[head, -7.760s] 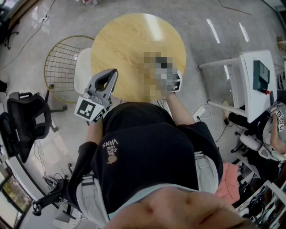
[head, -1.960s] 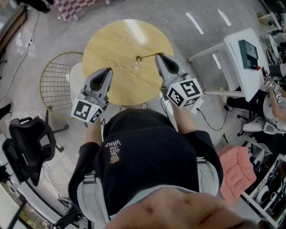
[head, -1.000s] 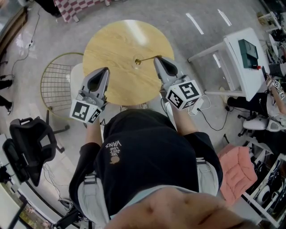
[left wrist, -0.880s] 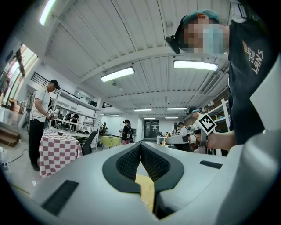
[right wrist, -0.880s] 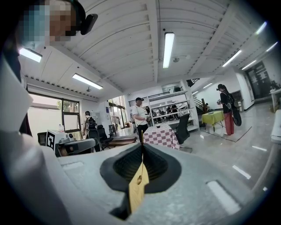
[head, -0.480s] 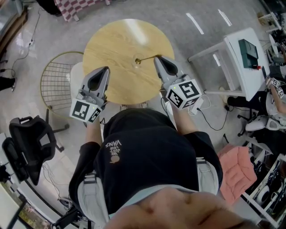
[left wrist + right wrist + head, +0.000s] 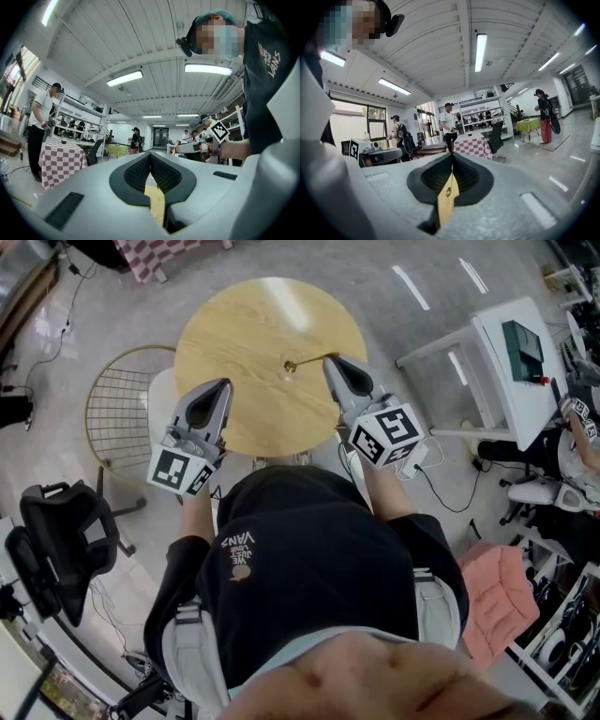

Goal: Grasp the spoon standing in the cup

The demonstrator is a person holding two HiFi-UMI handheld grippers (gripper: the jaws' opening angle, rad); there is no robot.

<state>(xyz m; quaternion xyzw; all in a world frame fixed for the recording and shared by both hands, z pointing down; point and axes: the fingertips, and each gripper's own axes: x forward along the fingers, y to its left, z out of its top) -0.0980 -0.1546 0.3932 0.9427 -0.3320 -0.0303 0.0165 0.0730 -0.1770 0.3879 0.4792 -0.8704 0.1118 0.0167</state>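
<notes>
Two closed tools: my left tool [image 7: 221, 387] is empty; my right tool [image 7: 331, 362] pinches the handle end of the gold metal spoon [image 7: 306, 360], which slants ahead-left into the clear glass cup [image 7: 284, 377].

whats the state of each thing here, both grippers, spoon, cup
right gripper, shut on the spoon handle
left gripper, shut, nothing between the jaws
spoon, leaning in the cup, handle end in the right gripper
cup, upright on the table
</notes>
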